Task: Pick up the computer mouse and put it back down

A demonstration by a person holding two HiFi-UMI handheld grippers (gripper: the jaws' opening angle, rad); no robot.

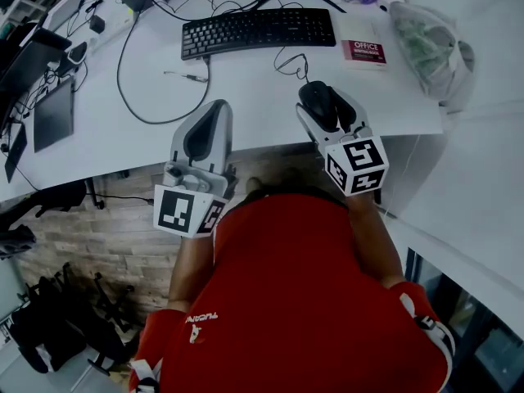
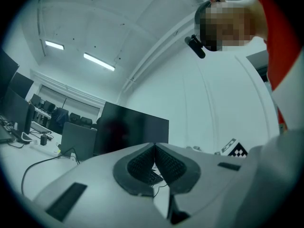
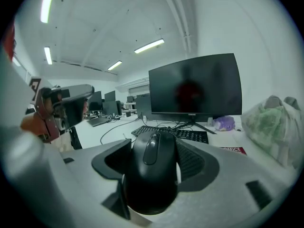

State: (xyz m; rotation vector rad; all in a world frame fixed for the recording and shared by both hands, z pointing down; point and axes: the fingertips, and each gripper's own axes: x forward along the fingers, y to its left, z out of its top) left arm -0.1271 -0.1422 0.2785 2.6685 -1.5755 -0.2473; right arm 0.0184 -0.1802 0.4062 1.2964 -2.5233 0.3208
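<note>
White desk (image 1: 246,97): right tongs (image 3: 154,146) wide, clamping computer mouse (image 1: 318,103); left tongs (image 2: 154,148) clenched together, empty.

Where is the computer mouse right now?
The computer mouse is gripped between the right gripper's jaws. In the head view it's right of centre, near the desk's front edge, just in front of the keyboard.

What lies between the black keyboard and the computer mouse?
In the head view, only a looped thin black cable lies on the white desk between the keyboard and the mouse.
</note>
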